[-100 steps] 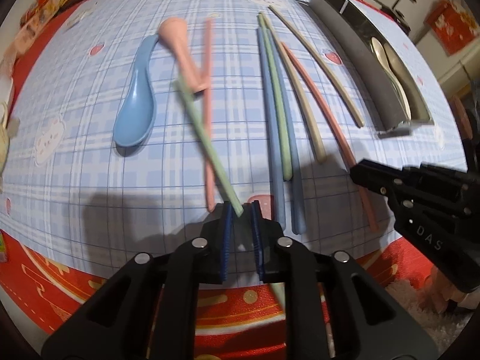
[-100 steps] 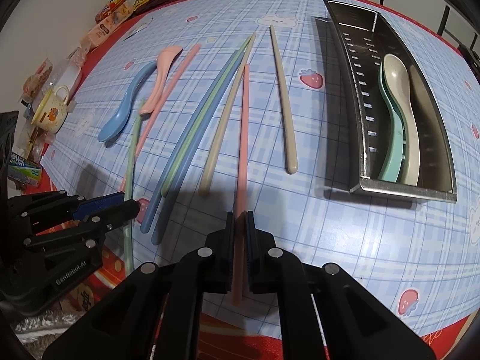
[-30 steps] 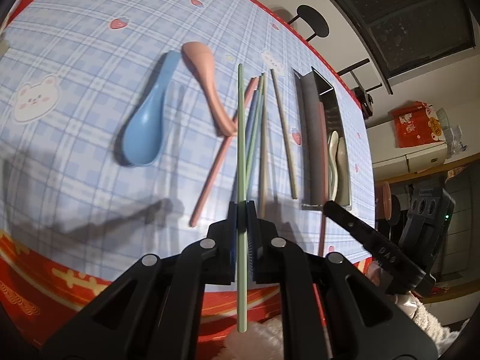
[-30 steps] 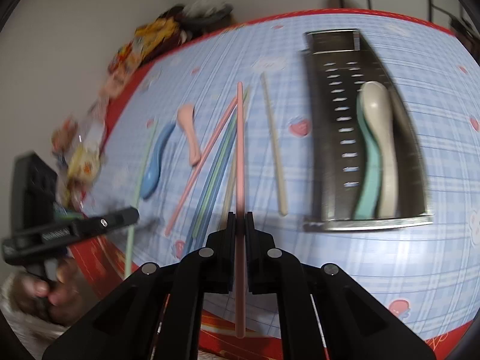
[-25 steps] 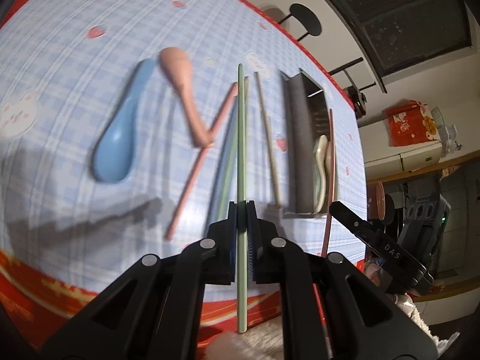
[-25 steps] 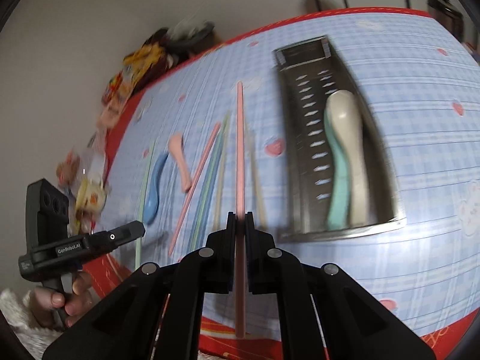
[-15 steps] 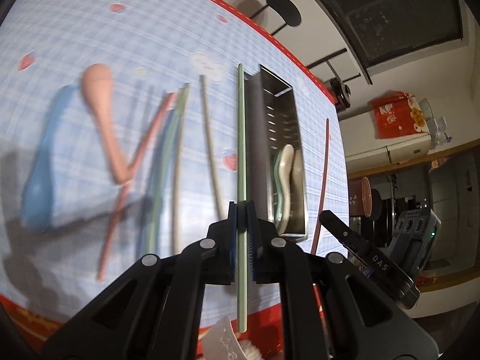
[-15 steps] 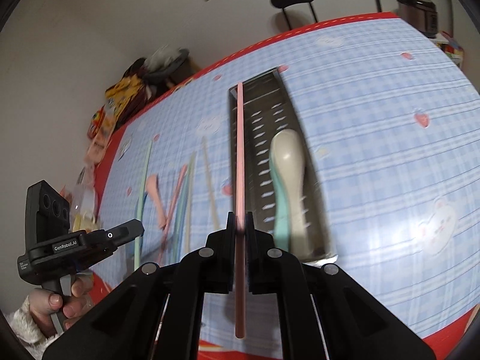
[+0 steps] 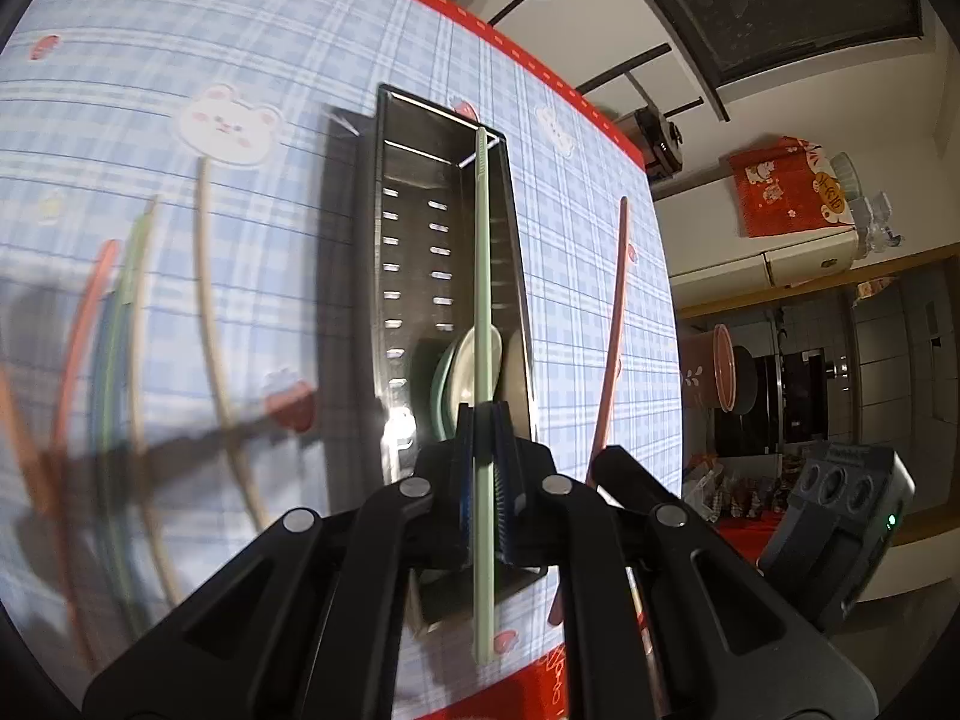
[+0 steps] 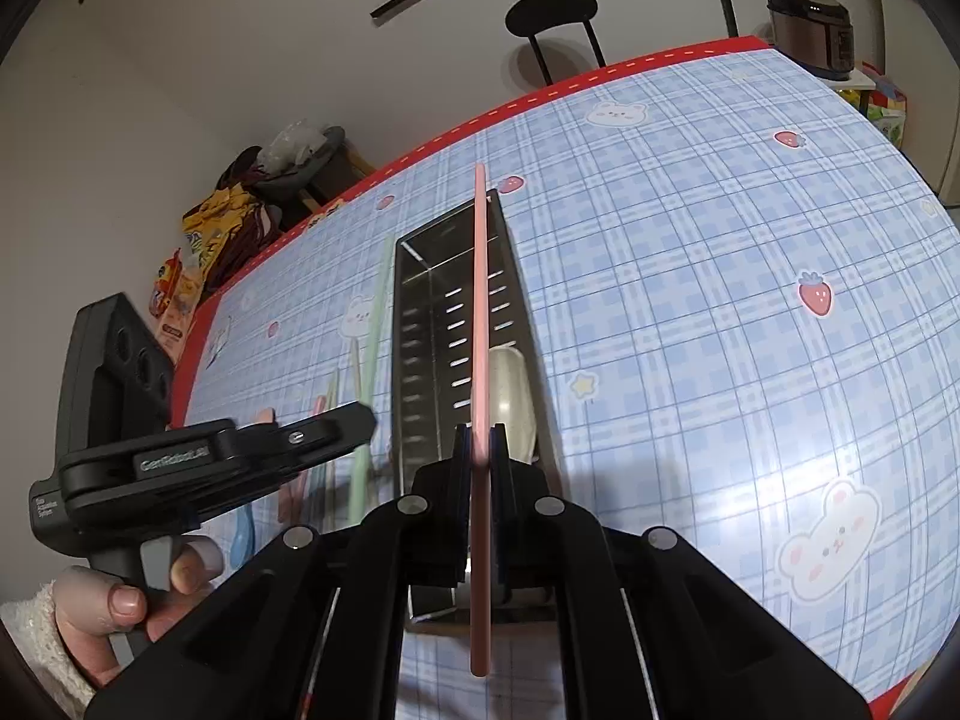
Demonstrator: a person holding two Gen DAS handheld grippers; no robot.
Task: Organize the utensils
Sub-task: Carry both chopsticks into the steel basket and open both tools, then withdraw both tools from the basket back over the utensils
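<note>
My left gripper [image 9: 482,420] is shut on a green chopstick [image 9: 482,276] and holds it lengthwise above the steel utensil tray [image 9: 414,252]. My right gripper [image 10: 480,438] is shut on a pink chopstick [image 10: 480,300], also lengthwise over the tray [image 10: 420,360]. That pink chopstick shows to the right of the tray in the left wrist view [image 9: 615,324]. A beige spoon [image 10: 510,384] and a green spoon [image 9: 441,384] lie in the tray's near end. The left gripper [image 10: 360,420] with its green chopstick [image 10: 369,372] shows left of the tray in the right wrist view.
Several chopsticks [image 9: 210,330] lie on the blue checked tablecloth [image 10: 720,300] left of the tray; a blue spoon [image 10: 243,534] lies there too. Snack bags [image 10: 204,252] sit at the table's far left edge. A rice cooker [image 10: 810,24] and a stool [image 10: 552,12] stand beyond the table.
Both grippers have swung right with their chopsticks, from over the loose chopsticks to lengthwise over the tray. Both stay shut.
</note>
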